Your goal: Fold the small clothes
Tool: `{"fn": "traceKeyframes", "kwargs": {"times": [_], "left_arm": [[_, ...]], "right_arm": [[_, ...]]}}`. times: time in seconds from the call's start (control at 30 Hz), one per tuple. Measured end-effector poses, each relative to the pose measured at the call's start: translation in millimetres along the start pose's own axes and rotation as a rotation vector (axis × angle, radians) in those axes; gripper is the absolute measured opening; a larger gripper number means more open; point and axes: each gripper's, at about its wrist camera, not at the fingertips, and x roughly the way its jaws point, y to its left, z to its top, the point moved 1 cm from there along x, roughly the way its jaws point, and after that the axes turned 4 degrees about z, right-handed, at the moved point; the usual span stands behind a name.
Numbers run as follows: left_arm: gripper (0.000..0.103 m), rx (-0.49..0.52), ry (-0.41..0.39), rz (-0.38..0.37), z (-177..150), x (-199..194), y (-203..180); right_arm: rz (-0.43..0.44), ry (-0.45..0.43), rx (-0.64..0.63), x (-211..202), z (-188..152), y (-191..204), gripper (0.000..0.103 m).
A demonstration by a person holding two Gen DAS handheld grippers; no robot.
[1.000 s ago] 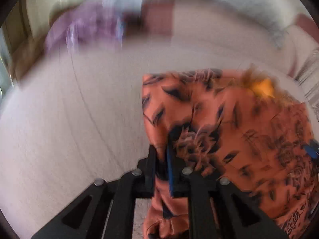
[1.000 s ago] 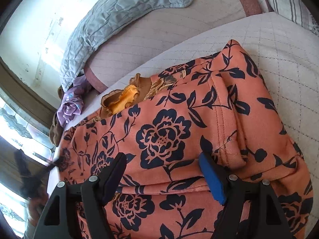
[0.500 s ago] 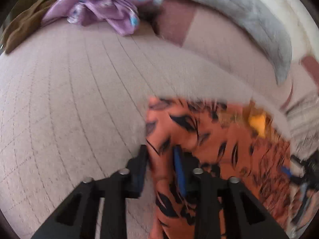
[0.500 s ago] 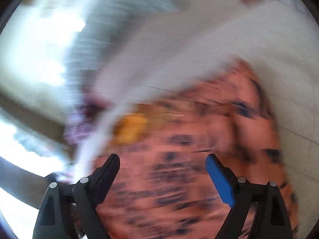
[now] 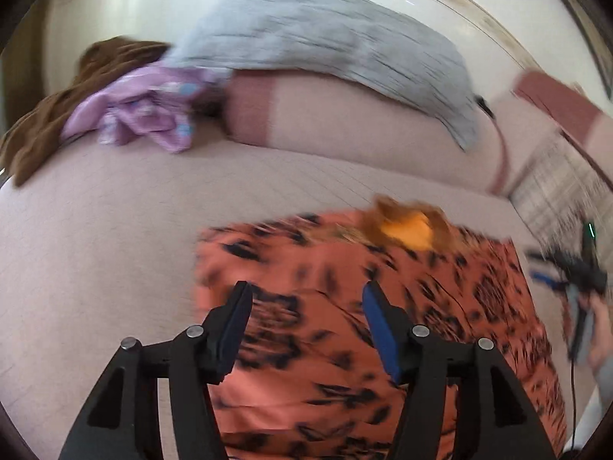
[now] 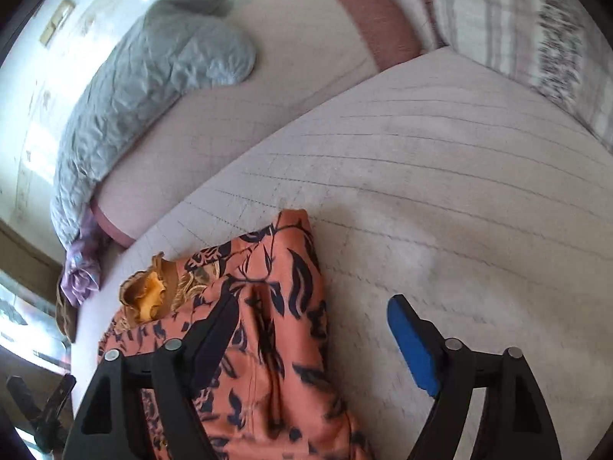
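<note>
Where the quilted pink bedcover (image 5: 95, 268) lies flat, an orange garment with a dark floral print (image 5: 345, 345) is seen spread upon it, its near part folded into a thicker band in the right wrist view (image 6: 268, 345). A crumpled yellow-orange piece of cloth (image 6: 147, 299) is shown at the garment's far edge, touching it. The left gripper (image 5: 306, 299) is held above the garment with its jaws opening; the garment is seen behind the gap, but no fabric is pinched between the pads and nothing is gripped. The right gripper (image 6: 312, 314) is held with its jaws spread wide; its dark finger is seen over the garment's right edge and its blue-padded finger over bare bedcover, and nothing is clamped. In the left wrist view the right gripper and the hand (image 5: 597, 333) that carries it are seen at the far right, blurred, just beside the garment. Farther off, a lilac garment (image 5: 141, 111) and a brown cloth (image 5: 57, 115) are heaped at the far left of the bed, well apart from the orange garment. A grey quilted blanket (image 6: 153, 76) is draped over a long pink bolster (image 5: 345, 122), and a striped pillow (image 6: 517, 30) is seen at the far right.
</note>
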Motion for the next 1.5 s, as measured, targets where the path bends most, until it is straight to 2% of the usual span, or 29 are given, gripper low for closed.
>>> {"fn": "traceKeyframes", "kwargs": {"times": [0.03, 0.07, 0.1, 0.13, 0.17, 0.2, 0.27, 0.3, 0.33, 0.37, 0.4, 0.43, 0.47, 0.57, 0.63, 0.77, 0.87, 0.93, 1.0, 1.1, 1.2, 1.33, 1.43, 1.5], "left_arm": [[0.061, 0.019, 0.016, -0.004, -4.3, 8.5, -6.3], [0.061, 0.029, 0.038, 0.009, -9.0, 18.5, -8.9], [0.061, 0.030, 0.076, 0.040, -14.4, 32.8, -8.8], [0.060, 0.017, 0.142, 0.077, -21.5, 51.5, -6.4], [0.060, 0.023, 0.125, 0.093, -24.1, 55.9, -7.1], [0.060, 0.060, 0.085, 0.125, -24.5, 51.4, -12.5], [0.060, 0.074, 0.103, 0.134, -23.3, 45.1, -17.4], [0.060, 0.062, 0.101, 0.113, -21.3, 37.7, -16.6], [0.060, 0.047, 0.105, 0.102, -20.5, 30.6, -13.9], [0.060, 0.033, 0.103, 0.094, -20.9, 19.5, -10.3], [0.061, 0.021, 0.091, 0.079, -25.2, 5.6, -5.8], [0.061, 0.014, 0.080, 0.067, -29.1, -9.6, -0.8], [0.062, 0.008, 0.077, 0.064, -34.5, -25.6, 4.9], [0.074, -0.030, 0.086, 0.061, -62.0, -67.5, 35.3], [0.074, -0.099, 0.110, 0.018, -91.1, -97.6, 57.4], [0.074, -0.194, 0.212, -0.035, -148.8, -133.7, 86.3], [0.074, -0.234, 0.262, -0.040, -191.3, -158.0, 88.9], [0.074, -0.264, 0.291, -0.042, -212.6, -162.1, 83.3], [0.074, -0.283, 0.310, -0.062, -228.8, -168.4, 77.5], [0.074, -0.269, 0.308, -0.061, -245.8, -173.7, 66.5], [0.074, -0.264, 0.306, -0.035, -251.0, -171.3, 62.0], [0.074, -0.255, 0.310, -0.014, -252.8, -174.8, 58.5], [0.074, -0.270, 0.292, -0.011, -253.3, -182.5, 60.1], [0.074, -0.249, 0.318, 0.003, -255.8, -178.1, 57.4]], "right_arm": [[0.001, -0.016, 0.000, 5.2, 5.6, 3.1, 0.080], [0.018, -0.023, 0.000, 8.7, 8.0, 7.9, 0.073], [0.028, -0.022, -0.008, 13.8, 11.2, 11.6, 0.053], [0.009, -0.002, -0.028, 22.8, 14.6, 15.6, 0.039], [-0.078, 0.078, -0.058, 42.5, 13.6, 13.7, 0.024], [-0.108, 0.120, -0.059, 54.3, 12.2, 11.8, 0.023], [-0.115, 0.077, -0.004, 44.1, 17.9, 13.6, 0.024], [-0.123, 0.035, 0.018, 33.3, 19.4, 15.8, 0.029], [-0.101, -0.016, 0.036, 17.7, 17.8, 15.9, 0.029], [-0.079, -0.023, 0.046, 9.2, 14.3, 15.1, 0.036], [-0.061, -0.003, 0.050, 1.9, 8.1, 13.6, 0.064], [-0.042, 0.044, 0.047, -5.8, -2.5, 12.1, 0.076], [-0.020, 0.061, 0.037, -13.8, -11.9, 10.9, 0.079], [0.026, 0.136, -0.031, -54.3, -53.8, 0.3, 0.079], [0.082, 0.254, -0.036, -78.3, -86.1, -19.4, 0.079], [0.168, 0.406, 0.008, -127.5, -147.8, -64.5, 0.078], [0.235, 0.454, 0.037, -156.5, -191.8, -82.9, 0.077], [0.269, 0.466, 0.037, -162.0, -210.6, -84.3, 0.076], [0.310, 0.505, 0.031, -167.2, -233.4, -83.4, 0.069], [0.321, 0.521, -0.012, -170.9, -261.4, -78.0, 0.068], [0.350, 0.506, 0.026, -172.2, -271.1, -87.2, 0.066], [0.361, 0.491, 0.046, -175.5, -275.3, -95.0, 0.067], [0.348, 0.493, 0.049, -176.8, -272.7, -96.4, 0.067], [0.321, 0.489, 0.014, -177.3, -274.2, -89.4, 0.067]]}}
